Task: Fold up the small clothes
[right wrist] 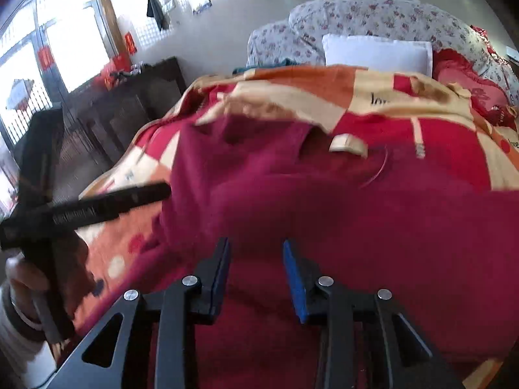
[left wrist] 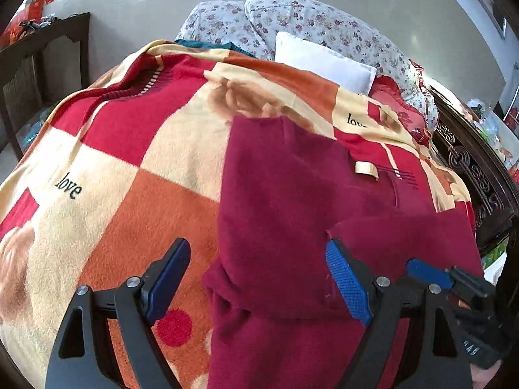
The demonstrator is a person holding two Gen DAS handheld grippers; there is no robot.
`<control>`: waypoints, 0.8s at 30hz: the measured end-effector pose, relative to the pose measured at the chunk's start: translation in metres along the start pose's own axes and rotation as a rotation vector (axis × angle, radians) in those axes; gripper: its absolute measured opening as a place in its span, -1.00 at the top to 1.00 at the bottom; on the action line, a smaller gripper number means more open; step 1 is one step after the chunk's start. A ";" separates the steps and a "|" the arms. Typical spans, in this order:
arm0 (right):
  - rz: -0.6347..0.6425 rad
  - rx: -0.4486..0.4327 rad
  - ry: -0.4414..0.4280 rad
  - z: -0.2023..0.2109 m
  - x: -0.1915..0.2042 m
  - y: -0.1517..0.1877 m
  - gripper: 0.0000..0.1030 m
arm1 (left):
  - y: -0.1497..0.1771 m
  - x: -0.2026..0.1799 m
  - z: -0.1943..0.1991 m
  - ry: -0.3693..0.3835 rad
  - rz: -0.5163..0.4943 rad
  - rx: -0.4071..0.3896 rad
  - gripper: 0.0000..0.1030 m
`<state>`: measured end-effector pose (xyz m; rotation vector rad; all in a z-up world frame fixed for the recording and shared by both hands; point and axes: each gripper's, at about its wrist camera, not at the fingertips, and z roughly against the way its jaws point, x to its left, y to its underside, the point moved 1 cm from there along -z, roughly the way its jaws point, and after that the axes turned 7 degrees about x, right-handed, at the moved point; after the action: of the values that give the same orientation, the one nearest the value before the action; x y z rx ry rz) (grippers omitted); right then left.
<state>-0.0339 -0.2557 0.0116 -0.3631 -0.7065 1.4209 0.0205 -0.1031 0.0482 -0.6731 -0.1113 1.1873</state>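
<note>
A dark red knitted garment [left wrist: 292, 194] lies spread on a checked red, orange and cream blanket [left wrist: 113, 162], with a cream label [left wrist: 366, 170] showing near its neck. One side looks folded over the body. My left gripper [left wrist: 258, 246] hovers open over the garment's near left part, its blue pads wide apart and nothing gripped. In the right wrist view the same garment [right wrist: 324, 210] fills the foreground. My right gripper [right wrist: 256, 244] is open just above it, with a narrow gap between the pads and no cloth between them. The picture is blurred.
A white pillow [left wrist: 321, 61] and a floral quilt [left wrist: 324, 22] are heaped at the far end of the bed. Carved dark wood [left wrist: 480, 175] runs along the right side. A dark wooden cabinet [right wrist: 129, 97] stands to the left. A hand [right wrist: 19, 275] holds the left gripper's handle.
</note>
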 end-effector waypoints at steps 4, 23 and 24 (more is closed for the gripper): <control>-0.023 -0.075 0.018 0.034 -0.010 0.007 -0.20 | 0.003 -0.001 -0.001 0.022 -0.014 0.004 -0.65; -0.268 -0.212 0.016 0.130 -0.090 0.052 -0.39 | 0.012 -0.100 -0.015 0.008 -0.285 -0.011 0.80; -0.271 -0.230 0.039 0.137 -0.093 0.050 -0.39 | 0.008 -0.100 -0.004 0.011 -0.296 -0.039 0.80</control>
<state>-0.1598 -0.3639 0.0618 -0.4541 -0.8560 1.0773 -0.0241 -0.1909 0.0669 -0.6716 -0.2178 0.8991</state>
